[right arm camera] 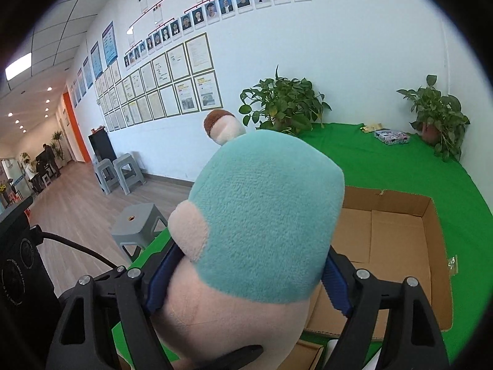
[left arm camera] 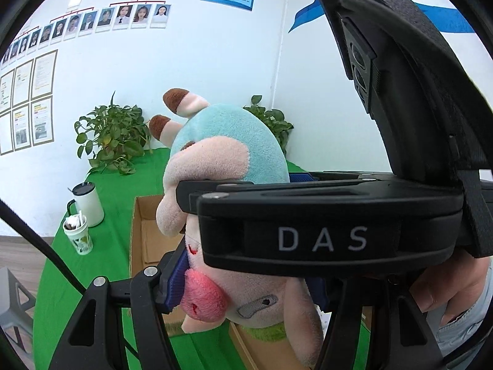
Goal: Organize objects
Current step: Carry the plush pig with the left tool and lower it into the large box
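A plush toy in pink and light blue, with brown-tipped horns, is held up in the air by both grippers. My left gripper is shut on its head near the pink snout. My right gripper is shut on its body; that gripper also crosses the left wrist view as a black bar marked DAS. An open cardboard box lies on the green cloth below the toy, and it also shows in the left wrist view.
A white mug with a black lid and a small cup of sticks stand left of the box. Two potted plants and a small printed box sit at the back. Grey stools stand beside the table.
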